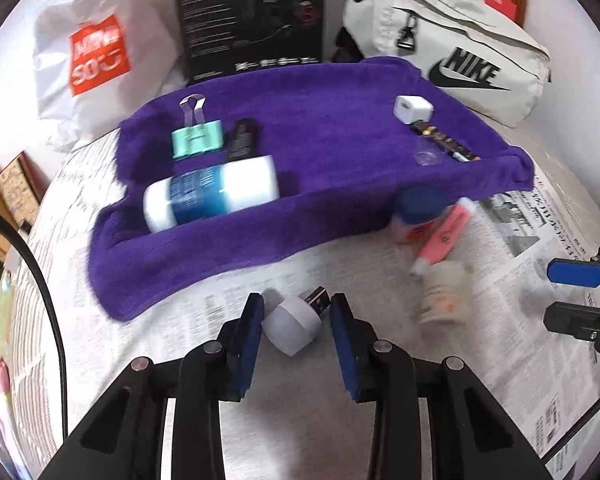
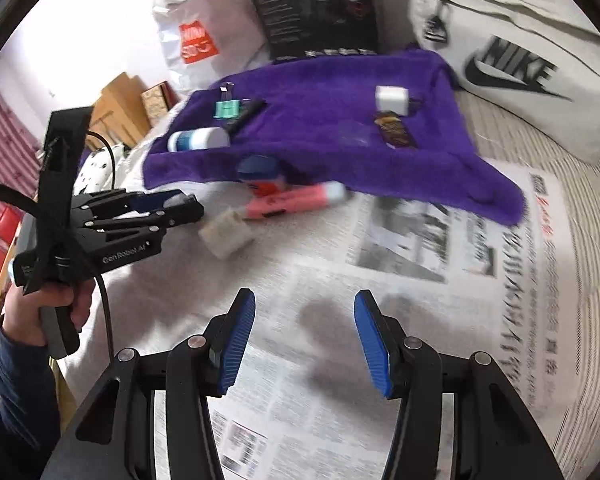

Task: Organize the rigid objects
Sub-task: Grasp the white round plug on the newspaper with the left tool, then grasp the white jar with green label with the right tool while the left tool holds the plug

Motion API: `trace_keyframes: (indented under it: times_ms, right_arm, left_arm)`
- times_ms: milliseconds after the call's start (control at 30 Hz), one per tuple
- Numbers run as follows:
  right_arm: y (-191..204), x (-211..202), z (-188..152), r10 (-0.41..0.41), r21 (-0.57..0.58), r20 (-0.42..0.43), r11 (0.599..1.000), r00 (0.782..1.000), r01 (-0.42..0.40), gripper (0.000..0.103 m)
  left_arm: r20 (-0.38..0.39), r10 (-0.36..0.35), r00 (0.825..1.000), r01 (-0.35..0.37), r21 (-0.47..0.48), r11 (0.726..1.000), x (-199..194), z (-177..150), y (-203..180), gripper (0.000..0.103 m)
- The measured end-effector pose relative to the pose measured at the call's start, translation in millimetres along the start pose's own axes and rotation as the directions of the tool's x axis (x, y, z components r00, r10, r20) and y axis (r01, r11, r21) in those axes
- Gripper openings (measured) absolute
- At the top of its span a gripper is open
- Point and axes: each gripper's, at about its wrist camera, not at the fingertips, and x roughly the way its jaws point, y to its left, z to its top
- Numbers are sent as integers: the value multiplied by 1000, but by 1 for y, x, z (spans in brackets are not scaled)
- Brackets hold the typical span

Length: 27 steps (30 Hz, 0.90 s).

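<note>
A newspaper-covered surface (image 2: 400,264) is carrying everything, its paper flat and printed. Along its far edge a soft white Nike bag (image 1: 456,56), a crinkled white plastic bag (image 1: 100,56) and a black carton (image 1: 252,16) are standing. A fuzzy purple towel (image 1: 300,136) is lying across the far half, its near edge rumpled. On its left part a white and blue cylindrical bottle (image 1: 212,196) is lying on its side, long axis running left to right, with a teal binder clip (image 1: 196,140) and a small dark bottle (image 1: 240,140) just behind it. Toward the towel's right edge a white cube charger (image 1: 412,109) is sitting beside a dark patterned pen (image 1: 444,142).

Off the towel's near right corner, on the paper, a blue-capped bottle (image 1: 420,208), a pink highlighter (image 1: 440,240) and a pale plastic jar (image 1: 440,296) are lying close together.

The left gripper (image 1: 296,312) is hovering near the paper's near edge, its tongs spread around a white rounded USB plug (image 1: 296,320) whose metal connector is pointing away, up and right; whether the pads are touching it I cannot tell. The right gripper (image 2: 305,320) is holding its blue ribbed tongs spread over bare newspaper.
</note>
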Motion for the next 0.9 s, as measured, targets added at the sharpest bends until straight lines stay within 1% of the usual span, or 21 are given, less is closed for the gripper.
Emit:
trace_keyframes:
  times_ms: [67,167,267,367,433,500,600,667,733,767,800,867,900]
  right_arm:
    - [10,5,6,31,-27,2,999,1000,-31,52]
    - [23,15,14,53,-67,-4,996,999,-53,52]
    - [31,29,20,67,-109,-20,992,998,-69,52]
    - [35,40,24,58,-133,-42,989,997,-63,52]
    - [37,46,25,58,-148,-51,987,997,-65,52]
    - [41,50,28,54,-169,-48,984,997,-62,52]
    - [45,56,32,25,-197,-42,980,999,-33,52]
    - [48,59,36,23,-210,-31,977,999,-29,52]
    - [50,61,39,28,-221,-18,975,999,-31,49]
    - [51,62,39,25,-226,-18,974,1000,-29,42]
    - [51,62,40,27,-231,-21,972,999,-31,32]
    - [51,61,40,20,-230,-24,973,1000,-25,32]
    - [50,57,39,2,-227,-23,974,1000,-8,32]
  left_arm:
    - [-4,7,1000,-7,-20,1000,-2,-5,12,33]
    - [-8,30,1000,-30,-33,999,-6,-10,25,33]
    - [-9,8,1000,-9,-59,998,-8,-13,36,33]
    - [-4,-19,1000,18,-78,997,-8,-15,42,33]
    - [-1,-22,1000,22,-75,997,-9,-16,41,33]
    - [2,-22,1000,22,-69,997,-8,-16,40,33]
    - [5,-29,1000,29,-69,997,-8,-16,41,33]
    - [7,-37,999,37,-70,997,-9,-16,42,33]
    - [9,-47,999,47,-75,996,-10,-16,44,33]
    - [9,-51,999,51,-79,996,-10,-16,45,33]
    - [9,-52,999,53,-79,995,-10,-16,45,33]
    - [6,-49,999,49,-72,996,-10,-16,44,33]
    - [5,-46,999,46,-70,996,-10,-16,44,33]
